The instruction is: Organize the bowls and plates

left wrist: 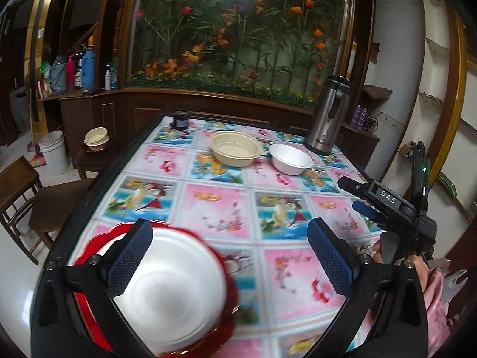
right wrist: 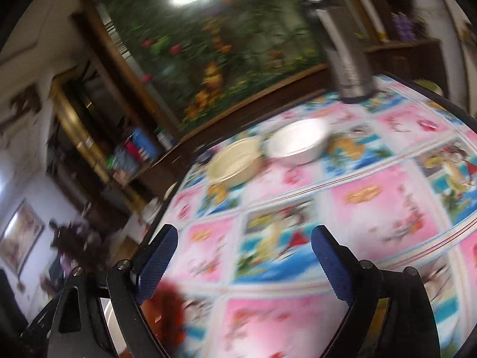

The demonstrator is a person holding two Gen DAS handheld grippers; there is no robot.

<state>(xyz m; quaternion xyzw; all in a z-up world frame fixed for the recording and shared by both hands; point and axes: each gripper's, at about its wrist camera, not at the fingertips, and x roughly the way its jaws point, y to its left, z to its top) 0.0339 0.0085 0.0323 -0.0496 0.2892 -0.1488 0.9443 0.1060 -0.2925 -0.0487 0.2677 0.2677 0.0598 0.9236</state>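
Cartoon-print tablecloth [left wrist: 226, 208]; flower mural [left wrist: 238, 35] behind; wooden chair [left wrist: 26, 203]

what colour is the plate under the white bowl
Red plate, seen best in the left wrist view.

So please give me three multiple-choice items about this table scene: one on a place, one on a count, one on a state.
1. Where does the steel flask stand?
A. far right of the table
B. on the wooden chair
C. inside the beige bowl

2. How many bowls sit side by side at the table's far end?
A. one
B. two
C. four

3. How is the left gripper?
A. open
B. shut on a bowl
C. shut on the flask

Answers: 1 A, it stands behind the white bowl. 2 B, beige bowl and white bowl. 3 A, its fingers stand wide apart.
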